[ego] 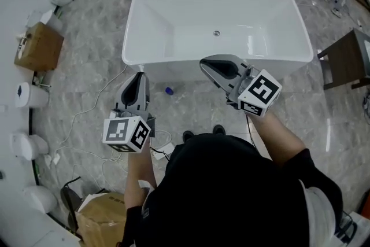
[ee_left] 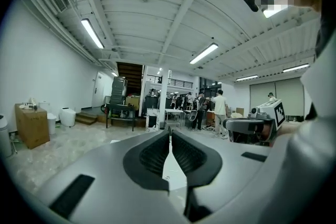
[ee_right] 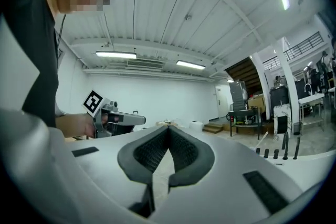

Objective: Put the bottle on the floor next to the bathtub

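Blue bottle (ego: 169, 90) lies on the floor against the bathtub (ego: 130, 32), between left gripper (ego: 140, 76) and right gripper (ego: 202, 64). Both grippers' jaws are pressed together and empty. Bottle detail is indistinct.

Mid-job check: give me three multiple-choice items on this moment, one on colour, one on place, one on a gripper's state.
1. The bathtub is: A white, B black, C green.
2. The small blue item lies: A inside the tub, B on the floor beside it, C in a gripper.
3. The left gripper is: A open, B shut and empty, C shut on a bottle.
Answers: 1 A, its walls are white; 2 B, it sits on the floor by the near wall; 3 B, its jaws meet with nothing between.
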### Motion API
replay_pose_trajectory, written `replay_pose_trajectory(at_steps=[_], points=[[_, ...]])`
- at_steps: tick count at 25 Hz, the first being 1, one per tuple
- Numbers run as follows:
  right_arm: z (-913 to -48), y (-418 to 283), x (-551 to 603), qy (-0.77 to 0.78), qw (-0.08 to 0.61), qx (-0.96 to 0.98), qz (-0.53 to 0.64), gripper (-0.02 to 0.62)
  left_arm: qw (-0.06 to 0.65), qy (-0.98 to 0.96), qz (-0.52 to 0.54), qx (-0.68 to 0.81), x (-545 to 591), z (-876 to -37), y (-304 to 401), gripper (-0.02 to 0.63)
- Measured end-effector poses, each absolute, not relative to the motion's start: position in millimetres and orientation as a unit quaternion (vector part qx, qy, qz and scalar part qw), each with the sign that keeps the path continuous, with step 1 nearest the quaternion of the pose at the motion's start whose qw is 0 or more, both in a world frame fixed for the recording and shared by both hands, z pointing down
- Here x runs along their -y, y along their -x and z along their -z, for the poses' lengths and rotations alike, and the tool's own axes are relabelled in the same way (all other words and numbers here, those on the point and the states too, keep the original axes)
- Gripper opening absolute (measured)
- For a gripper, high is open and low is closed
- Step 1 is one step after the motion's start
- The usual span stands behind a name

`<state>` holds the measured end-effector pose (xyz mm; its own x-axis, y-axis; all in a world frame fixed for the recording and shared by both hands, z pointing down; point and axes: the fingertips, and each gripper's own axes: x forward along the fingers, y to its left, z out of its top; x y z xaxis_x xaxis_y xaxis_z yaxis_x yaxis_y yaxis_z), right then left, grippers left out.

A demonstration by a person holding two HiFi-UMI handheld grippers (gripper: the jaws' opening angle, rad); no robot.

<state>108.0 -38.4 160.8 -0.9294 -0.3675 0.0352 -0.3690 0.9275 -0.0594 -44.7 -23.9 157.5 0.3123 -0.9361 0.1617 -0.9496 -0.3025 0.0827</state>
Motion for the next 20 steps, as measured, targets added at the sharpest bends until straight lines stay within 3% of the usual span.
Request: replay_pose_trajectory(at_steps=[9, 20], points=[[-119, -86, 89, -0.228, -0.040, 0.973, 0.008, 0.028, 0.049, -0.803, -0.010, 0.594, 70, -133, 66, 0.028], [-139, -76, 77, -0.239, -0.024, 0.971, -0.006, 0.028, 0.068, -0.810, -0.032, 0.581, 62, -161, 56, 0.028]])
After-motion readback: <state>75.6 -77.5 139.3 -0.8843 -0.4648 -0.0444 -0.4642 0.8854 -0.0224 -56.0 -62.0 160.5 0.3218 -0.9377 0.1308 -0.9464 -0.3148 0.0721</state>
